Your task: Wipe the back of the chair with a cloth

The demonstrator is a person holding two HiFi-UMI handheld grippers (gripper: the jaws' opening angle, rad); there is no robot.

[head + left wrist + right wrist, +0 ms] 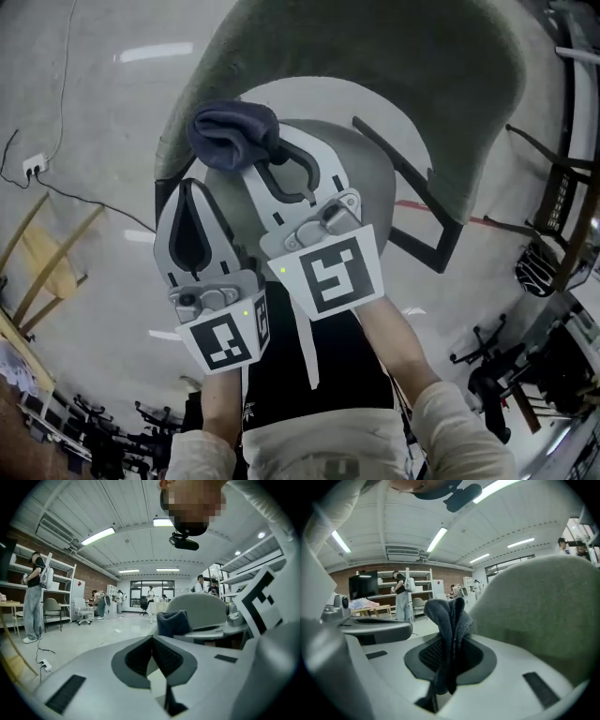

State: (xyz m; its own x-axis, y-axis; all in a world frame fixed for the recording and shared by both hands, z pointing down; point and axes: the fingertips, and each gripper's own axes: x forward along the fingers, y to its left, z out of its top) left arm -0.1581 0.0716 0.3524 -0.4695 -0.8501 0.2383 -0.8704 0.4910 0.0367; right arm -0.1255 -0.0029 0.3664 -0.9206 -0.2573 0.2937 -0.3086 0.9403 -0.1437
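The right tool (451, 644) pinches the bunched dark cloth (449, 613) beside the top edge of the chair back (543, 611). The left tool (151, 644) is pressed together, empty. Rubbing may drag the cloth out, or the tool's plastic may scrape the upholstery.

Your right gripper (265, 157) and left gripper (151, 638) are both smooth, matt pale-grey plastic, lined with dark ribbed pads (430, 653) that look rubbery. The dark blue-grey cloth (449, 616) in the right one looks soft, thick and slightly fuzzy, like knit or fleece. On the far side, the curved grey-green chair back (394, 66) wears matt, felt-like fabric, while the pale floor (94, 141) to the left is smooth and glossy enough to mirror the ceiling lights.
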